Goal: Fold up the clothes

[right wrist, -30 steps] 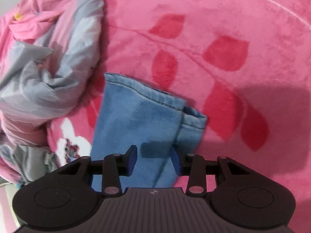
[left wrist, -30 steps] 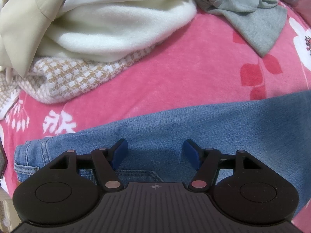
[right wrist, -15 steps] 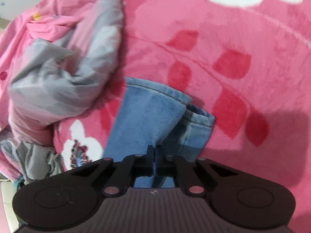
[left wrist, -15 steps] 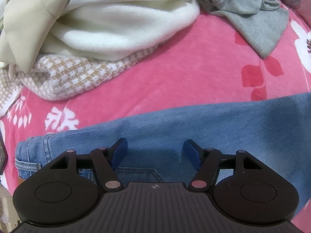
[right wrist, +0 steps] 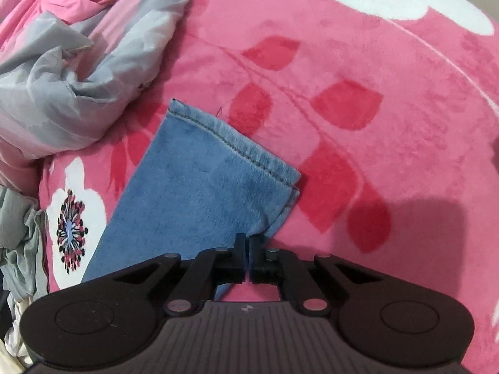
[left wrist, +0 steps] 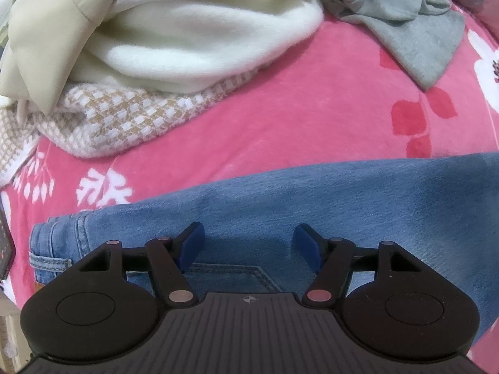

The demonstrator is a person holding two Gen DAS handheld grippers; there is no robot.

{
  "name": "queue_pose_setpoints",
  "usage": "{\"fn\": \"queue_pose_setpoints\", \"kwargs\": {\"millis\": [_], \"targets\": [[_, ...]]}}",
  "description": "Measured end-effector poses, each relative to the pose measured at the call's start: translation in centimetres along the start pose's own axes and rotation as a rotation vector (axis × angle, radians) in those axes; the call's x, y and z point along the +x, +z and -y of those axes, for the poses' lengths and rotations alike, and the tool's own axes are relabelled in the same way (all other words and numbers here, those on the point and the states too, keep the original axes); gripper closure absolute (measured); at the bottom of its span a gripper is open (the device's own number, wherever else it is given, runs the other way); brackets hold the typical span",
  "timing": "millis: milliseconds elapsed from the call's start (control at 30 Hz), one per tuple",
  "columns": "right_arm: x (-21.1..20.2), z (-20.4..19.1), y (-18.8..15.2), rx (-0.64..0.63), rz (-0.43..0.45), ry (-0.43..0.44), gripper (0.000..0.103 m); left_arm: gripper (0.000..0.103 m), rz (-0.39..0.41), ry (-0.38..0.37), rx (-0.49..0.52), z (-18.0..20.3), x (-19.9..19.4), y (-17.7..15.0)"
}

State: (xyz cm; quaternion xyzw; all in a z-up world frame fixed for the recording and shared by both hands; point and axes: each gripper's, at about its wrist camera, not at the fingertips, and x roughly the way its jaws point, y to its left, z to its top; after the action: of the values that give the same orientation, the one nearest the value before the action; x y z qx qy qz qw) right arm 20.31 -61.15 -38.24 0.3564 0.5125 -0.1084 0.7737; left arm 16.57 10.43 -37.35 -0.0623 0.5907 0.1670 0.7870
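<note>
Blue jeans [left wrist: 312, 199] lie stretched across a pink flowered blanket [left wrist: 280, 118]. In the left wrist view my left gripper [left wrist: 248, 243] hovers open over the waist end, above a back pocket, with its blue pads [left wrist: 191, 241] well apart and nothing pinched. In the right wrist view the leg end of the jeans [right wrist: 199, 193] with its stitched hem points up and away. My right gripper [right wrist: 248, 243] is shut on the denim near the hem's right corner, where the cloth bunches into the closed fingertips.
A heap of cream, beige and checked clothes [left wrist: 149, 50] lies beyond the jeans at the left, and a grey garment [left wrist: 414, 21] at the upper right. A crumpled grey and pink sheet [right wrist: 71, 62] lies left of the leg end. The blanket [right wrist: 374, 109] spreads on the right.
My right gripper closed on the jeans leg near the hem and rolled slightly, shifting the hem in view and lifting the cloth a little. The left gripper stayed still and open.
</note>
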Motion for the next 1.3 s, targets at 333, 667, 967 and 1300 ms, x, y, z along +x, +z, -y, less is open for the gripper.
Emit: {"fn": "queue_pose_setpoints", "kwargs": {"millis": [333, 667, 967, 1300], "targets": [[-4.5, -6.4, -5.6, -0.272, -0.059, 0.093, 0.092, 0.036, 0.021, -0.005, -0.003, 0.0, 0.2, -0.3], [1.9, -17.8, -17.5, -0.357, -0.436, 0.445, 0.092, 0.036, 0.042, -0.017, -0.003, -0.2, 0.1, -0.8], [5.3, -15.5, -20.6, -0.133, -0.443, 0.411, 0.092, 0.035, 0.056, -0.047, 0.001, -0.7, 0.1, -0.9], [5.7, -14.4, -21.1, 0.087, -0.436, 0.477, 0.088, 0.034, 0.071, -0.068, 0.002, -1.0, 0.1, -1.2]]}}
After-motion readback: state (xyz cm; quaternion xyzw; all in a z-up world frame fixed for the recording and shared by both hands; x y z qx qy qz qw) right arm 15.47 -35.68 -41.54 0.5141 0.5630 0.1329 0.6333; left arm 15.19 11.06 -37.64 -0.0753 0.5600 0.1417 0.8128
